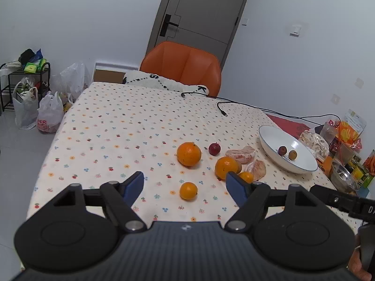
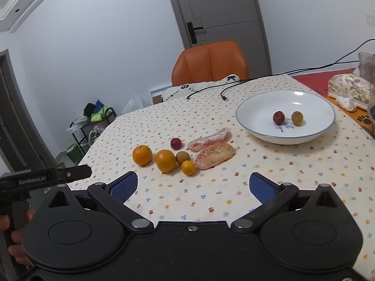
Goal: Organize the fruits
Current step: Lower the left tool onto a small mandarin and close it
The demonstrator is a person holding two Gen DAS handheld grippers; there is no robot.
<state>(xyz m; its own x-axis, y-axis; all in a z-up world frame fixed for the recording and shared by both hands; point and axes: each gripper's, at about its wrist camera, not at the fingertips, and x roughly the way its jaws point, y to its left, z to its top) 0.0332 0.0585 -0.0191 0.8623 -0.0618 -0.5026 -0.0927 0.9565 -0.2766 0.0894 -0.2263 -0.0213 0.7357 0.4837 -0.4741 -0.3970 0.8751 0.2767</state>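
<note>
Left gripper (image 1: 185,183) spread wide, nothing between the blue pads, poised above the flowered tablecloth (image 1: 112,126). Directly between its fingers, on the cloth: a small orange (image 1: 188,190). Just beyond, a large orange (image 1: 189,153), a second orange (image 1: 226,167) by the right fingertip, a dark red fruit (image 1: 214,149) and two peeled citrus pieces (image 1: 241,154).

Right gripper (image 2: 193,185) likewise wide open and empty, low over the cloth. Ahead and left of its gap, the fruit cluster: peeled citrus (image 2: 214,155), a brownish round fruit (image 2: 183,157). Farther ahead and right, a white blue-rimmed bowl (image 2: 257,107) holding a reddish fruit (image 2: 278,117) and a yellowish fruit (image 2: 297,118).

Legible: "GenRobot.AI" on the other gripper's body (image 2: 35,180) at the left edge of the right view; blue writing in the bowl too small to read.
</note>
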